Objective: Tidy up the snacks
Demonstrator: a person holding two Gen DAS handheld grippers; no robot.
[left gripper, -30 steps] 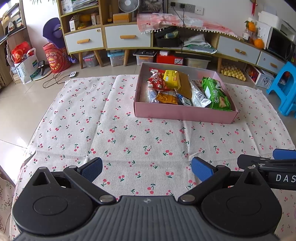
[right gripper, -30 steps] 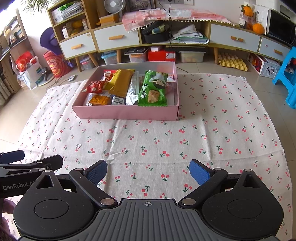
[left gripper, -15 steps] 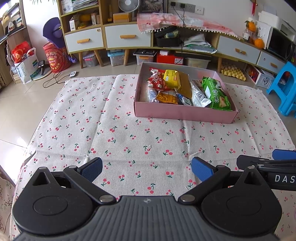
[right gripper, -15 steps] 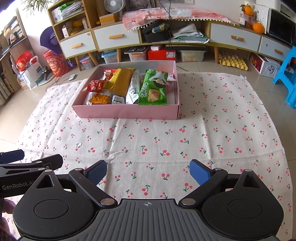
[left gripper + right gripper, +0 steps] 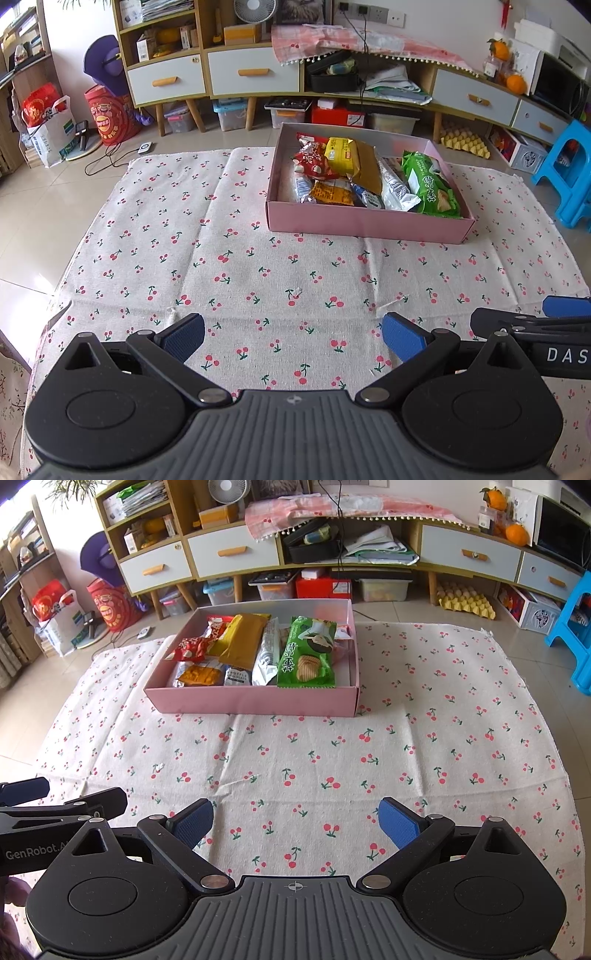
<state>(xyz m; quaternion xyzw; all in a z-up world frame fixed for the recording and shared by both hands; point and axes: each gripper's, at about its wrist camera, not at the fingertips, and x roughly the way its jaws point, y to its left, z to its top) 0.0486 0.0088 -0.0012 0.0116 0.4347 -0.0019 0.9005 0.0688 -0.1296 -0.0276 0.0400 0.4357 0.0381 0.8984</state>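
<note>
Cherry-print cloth [image 5: 369, 746] covers the bench, with living-room cabinets behind. Pink box [image 5: 258, 701] sits toward the far side of the cloth and holds all visible snacks: green chip packet [image 5: 308, 653] at its right, silver packet [image 5: 266, 657] beside it, yellow packet [image 5: 242, 642], red packets [image 5: 190, 648], orange packet [image 5: 199, 675] near the front wall. No loose snacks on the cloth, so sorting looks essentially complete. Left gripper [image 5: 293, 334] and right gripper [image 5: 295, 819] hover near the cloth's front edge, well apart from the box, both spread wide and empty.

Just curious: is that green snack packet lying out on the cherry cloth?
No, the green snack packet lies inside the pink box among other snacks.
</note>
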